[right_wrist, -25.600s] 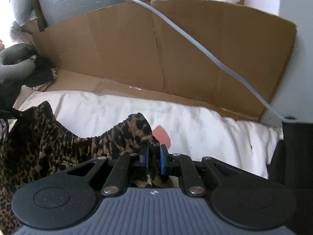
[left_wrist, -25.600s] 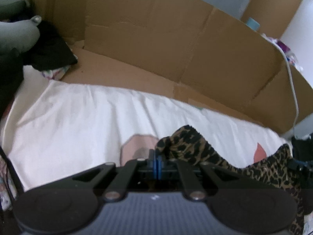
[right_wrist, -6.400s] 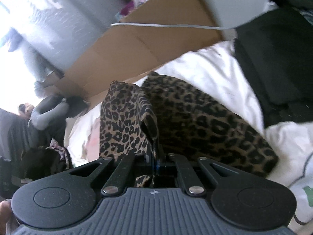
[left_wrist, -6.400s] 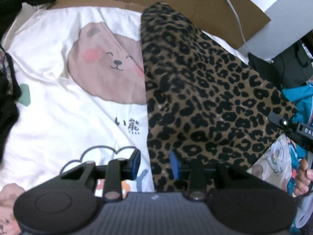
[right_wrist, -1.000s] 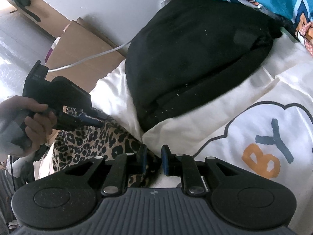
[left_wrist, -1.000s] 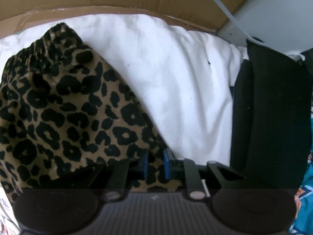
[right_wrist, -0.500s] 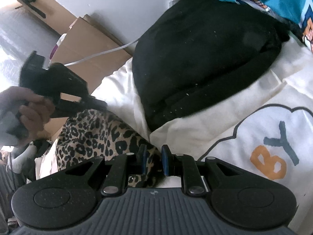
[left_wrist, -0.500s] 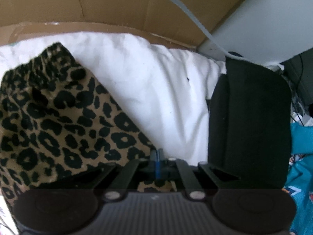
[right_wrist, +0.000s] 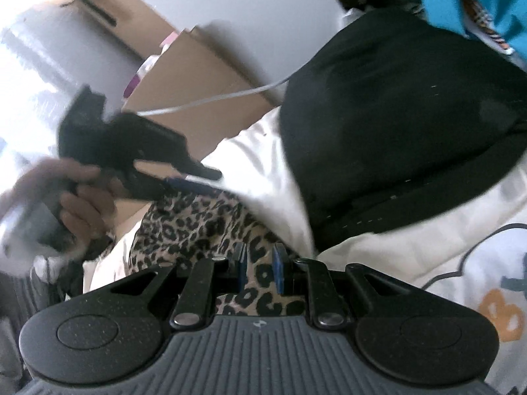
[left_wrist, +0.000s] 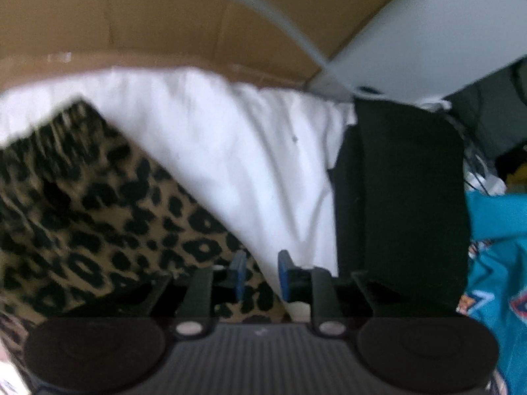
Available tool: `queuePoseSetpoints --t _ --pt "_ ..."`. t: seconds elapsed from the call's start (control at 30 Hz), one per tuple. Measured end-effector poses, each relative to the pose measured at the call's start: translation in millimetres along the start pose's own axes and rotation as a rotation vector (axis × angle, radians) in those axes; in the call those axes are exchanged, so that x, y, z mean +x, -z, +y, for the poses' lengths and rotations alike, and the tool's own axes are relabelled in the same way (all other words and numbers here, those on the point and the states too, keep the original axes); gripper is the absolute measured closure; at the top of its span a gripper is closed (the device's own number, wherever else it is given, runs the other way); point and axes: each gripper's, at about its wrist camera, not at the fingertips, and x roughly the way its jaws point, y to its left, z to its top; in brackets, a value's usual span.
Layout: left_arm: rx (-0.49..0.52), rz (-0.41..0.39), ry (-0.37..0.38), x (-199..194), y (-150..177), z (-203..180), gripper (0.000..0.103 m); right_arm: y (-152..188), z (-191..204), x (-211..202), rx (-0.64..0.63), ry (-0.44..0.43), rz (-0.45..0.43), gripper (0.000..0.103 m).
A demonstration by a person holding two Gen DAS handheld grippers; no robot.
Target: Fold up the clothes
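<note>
White bedsheet (left_wrist: 250, 151), cardboard behind. Both grippers, left (left_wrist: 258, 275) and right (right_wrist: 260, 268), are opening over the leopard garment (left_wrist: 98, 217), pads apart, gripping nothing. A pad snagging the cloth on the way out could pull the fold loose.

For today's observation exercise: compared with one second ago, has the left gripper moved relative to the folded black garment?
Yes. The left gripper has lifted away from the leopard-print garment; the black garment and cardboard show more fully, and its jaws are opening.

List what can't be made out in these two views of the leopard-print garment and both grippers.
- Leopard-print garment: left wrist view is motion-blurred, folds unreadable; near edge hidden under the left gripper, whose jaws are opening.
- Right wrist view: the right gripper body covers the garment's near part.
- Hand: blurred.
- Teal cloth: cut by the edge.
</note>
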Motion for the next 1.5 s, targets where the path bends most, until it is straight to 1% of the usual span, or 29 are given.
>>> queuePoseSetpoints --t 0.03,0.2,0.27,0.3,0.4,0.47,0.53,0.57,0.6,0.63,0.67,0.77,0.8,0.97,1.0,1.03,1.1,1.17,1.2,1.27,1.33,1.4,1.47,1.5 --pt "0.016 -0.013 -0.015 -8 -2 3 0.080 2 3 2 -0.008 -0.006 0.003 0.080" --pt "0.073 -0.055 -0.114 -35 -10 29 0.080 12 13 12 -0.027 -0.011 0.014 0.079" --pt "0.086 -0.054 -0.137 -38 -9 40 0.080 14 18 17 -0.038 -0.007 0.014 0.072" --pt "0.091 -0.050 -0.142 -39 -8 45 0.080 14 19 19 -0.046 -0.006 0.016 0.071" --pt "0.099 -0.021 -0.137 -30 -1 55 0.079 13 20 29 -0.073 0.000 0.031 0.070" --pt "0.097 0.008 -0.150 -17 6 64 0.079 12 17 40 -0.083 0.011 0.051 0.070" --pt "0.101 0.042 -0.188 -1 14 74 0.080 12 13 50 -0.085 0.041 0.075 0.070" --pt "0.088 0.043 -0.207 5 17 81 0.081 12 10 55 -0.085 0.059 0.087 0.067" --pt "0.066 0.038 -0.224 11 19 88 0.085 12 8 59 -0.084 0.071 0.098 0.067" --pt "0.043 0.025 -0.226 15 20 95 0.091 11 4 61 -0.083 0.075 0.108 0.068" --pt "0.018 0.010 -0.223 18 19 102 0.093 11 1 63 -0.081 0.079 0.117 0.068" --pt "-0.034 -0.030 -0.194 19 14 115 0.095 10 -2 62 -0.094 0.085 0.131 0.068" --pt "-0.036 -0.038 -0.187 17 12 117 0.095 9 -3 60 -0.093 0.092 0.128 0.068" --pt "-0.024 -0.064 -0.169 -3 9 125 0.095 8 -5 50 -0.071 0.125 0.107 0.068" --pt "-0.027 -0.072 -0.164 -9 10 129 0.094 8 -5 48 -0.072 0.132 0.104 0.068" --pt "-0.026 -0.079 -0.162 -17 10 131 0.092 8 -4 46 -0.076 0.134 0.102 0.067" --pt "0.000 -0.094 -0.157 -31 13 136 0.090 8 1 43 -0.091 0.124 0.100 0.066" --pt "0.041 -0.101 -0.155 -40 17 140 0.089 9 6 44 -0.107 0.092 0.105 0.066" --pt "0.061 -0.101 -0.158 -42 20 142 0.086 11 10 45 -0.116 0.079 0.108 0.065" --pt "0.101 -0.103 -0.164 -47 25 146 0.085 15 15 49 -0.130 0.059 0.119 0.062" --pt "0.118 -0.096 -0.190 -41 28 151 0.085 19 17 53 -0.138 0.063 0.136 0.062" --pt "0.114 -0.097 -0.206 -32 29 158 0.086 22 14 56 -0.137 0.094 0.149 0.062" --pt "0.089 -0.102 -0.215 -22 26 166 0.090 23 7 56 -0.129 0.128 0.158 0.062" --pt "0.067 -0.100 -0.215 -17 24 169 0.091 22 3 54 -0.118 0.131 0.155 0.062"
